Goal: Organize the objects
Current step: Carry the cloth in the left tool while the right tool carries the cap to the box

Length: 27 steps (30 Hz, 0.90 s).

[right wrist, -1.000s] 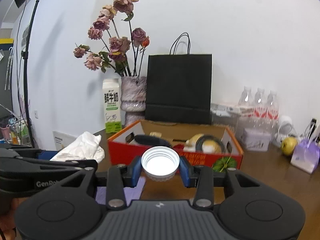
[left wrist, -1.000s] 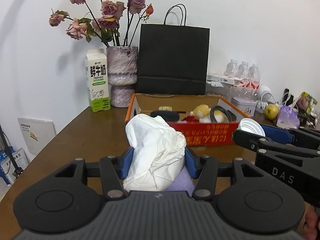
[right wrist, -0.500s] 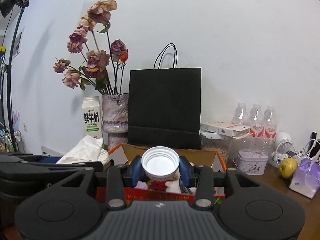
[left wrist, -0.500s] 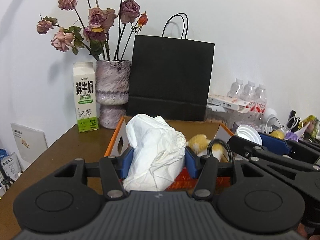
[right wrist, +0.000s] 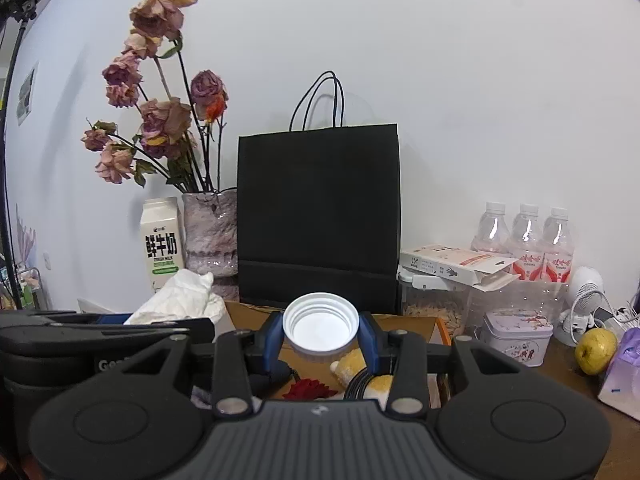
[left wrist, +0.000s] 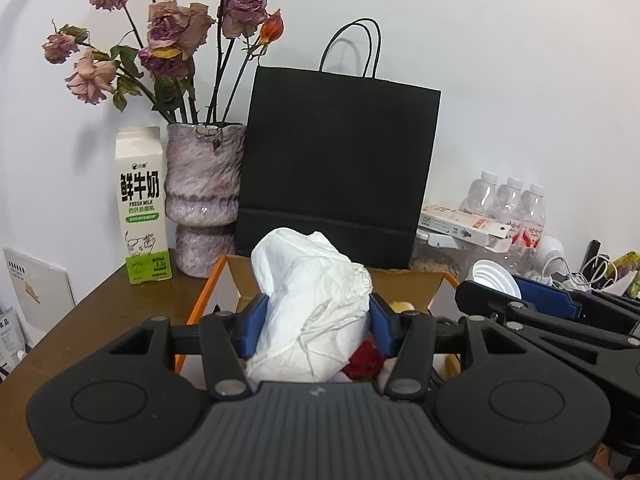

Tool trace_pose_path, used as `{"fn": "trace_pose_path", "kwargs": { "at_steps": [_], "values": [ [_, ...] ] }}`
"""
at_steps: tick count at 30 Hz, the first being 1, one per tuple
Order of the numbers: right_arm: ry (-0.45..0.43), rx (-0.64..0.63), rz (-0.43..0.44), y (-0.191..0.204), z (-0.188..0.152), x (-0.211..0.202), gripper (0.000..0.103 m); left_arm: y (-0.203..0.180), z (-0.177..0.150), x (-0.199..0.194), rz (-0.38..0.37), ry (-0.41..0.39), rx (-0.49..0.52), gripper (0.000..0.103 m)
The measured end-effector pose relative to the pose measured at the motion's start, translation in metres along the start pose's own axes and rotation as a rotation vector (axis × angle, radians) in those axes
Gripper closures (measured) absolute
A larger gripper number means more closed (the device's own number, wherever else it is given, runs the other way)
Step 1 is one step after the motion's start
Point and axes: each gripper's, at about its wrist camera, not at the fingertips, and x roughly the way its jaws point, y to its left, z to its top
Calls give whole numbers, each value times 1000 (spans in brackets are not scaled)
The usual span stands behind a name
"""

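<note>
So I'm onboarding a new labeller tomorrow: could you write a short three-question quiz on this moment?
1. True or false: the right gripper is empty.
2. The left gripper is closed on: A) milk carton B) crumpled white tissue C) apple
3. Fill in: directly behind the orange box stands a black paper ____.

Key
1. False: it grips a white lid.
2. B, the crumpled white tissue.
3. bag.

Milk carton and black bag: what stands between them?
A mottled purple vase of dried roses stands between the milk carton and the black bag; both wrist views show it.
</note>
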Motion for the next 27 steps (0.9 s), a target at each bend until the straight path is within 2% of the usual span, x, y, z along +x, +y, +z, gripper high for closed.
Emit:
{"fn": "trace_pose_path", "kwargs": {
  "at_steps": [11,27],
  "values": [
    [15,19,-12,-14,9,32,64,3,11,34,10,15,1,49],
    [114,25,-14,-26,-3,80,64,8,11,79,21,77,8,49]
  ]
}}
